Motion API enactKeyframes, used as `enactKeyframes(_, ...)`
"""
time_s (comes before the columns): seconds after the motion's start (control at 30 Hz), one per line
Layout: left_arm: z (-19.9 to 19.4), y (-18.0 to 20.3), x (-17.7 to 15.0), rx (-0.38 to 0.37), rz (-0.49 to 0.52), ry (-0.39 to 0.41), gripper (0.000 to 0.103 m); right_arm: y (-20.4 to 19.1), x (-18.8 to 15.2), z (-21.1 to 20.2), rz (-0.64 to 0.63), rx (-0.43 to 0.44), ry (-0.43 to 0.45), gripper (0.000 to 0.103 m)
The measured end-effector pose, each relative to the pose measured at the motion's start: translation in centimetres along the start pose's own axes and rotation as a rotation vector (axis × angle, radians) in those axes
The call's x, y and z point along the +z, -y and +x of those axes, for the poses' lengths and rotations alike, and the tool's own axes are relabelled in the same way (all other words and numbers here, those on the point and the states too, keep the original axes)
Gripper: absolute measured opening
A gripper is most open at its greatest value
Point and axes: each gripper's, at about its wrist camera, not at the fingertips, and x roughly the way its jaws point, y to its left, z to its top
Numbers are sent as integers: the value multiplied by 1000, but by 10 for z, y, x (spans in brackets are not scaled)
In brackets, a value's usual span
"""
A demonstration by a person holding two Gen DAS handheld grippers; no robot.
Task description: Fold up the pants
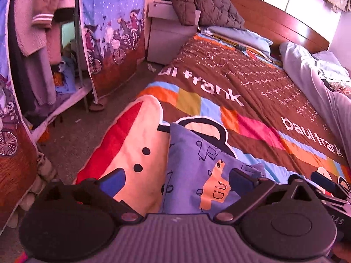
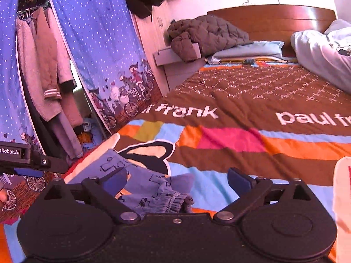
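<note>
Small blue pants [image 1: 197, 171] with drawn cars and an orange patch lie on the bedspread at the near edge of the bed. My left gripper [image 1: 175, 179] is open above them, its fingers apart on either side of the cloth. In the right wrist view the pants [image 2: 153, 188] lie bunched, the elastic waistband nearest me. My right gripper [image 2: 177, 178] is open just above the waistband, holding nothing. The left gripper's body [image 2: 28, 160] shows at the left edge of the right wrist view, and the right gripper's blue finger [image 1: 324, 180] at the right of the left wrist view.
The bed has a brown and striped cartoon bedspread [image 1: 241, 83]. A dark quilted jacket [image 1: 204, 2] and pillows lie at the headboard, a grey duvet [image 1: 311, 74] at the right. An open fabric wardrobe [image 2: 43, 70] with hanging clothes stands left of the bed.
</note>
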Motion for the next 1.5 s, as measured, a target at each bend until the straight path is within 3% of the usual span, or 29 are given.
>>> enactKeyframes(0.5,-55,16,-34,77,115,121,102,-25,-9,-68,1,-55,83,102)
enactKeyframes(0.83,-100,9,-56,111,94,178,102,-40,-17,-123,19,-105,115,102)
enactKeyframes(1.13,-135,3,-87,65,41,247,102,-62,-29,-192,9,-156,140,102)
enactKeyframes(1.5,-164,-9,-130,91,97,325,103,-89,-64,-227,-17,-211,158,102)
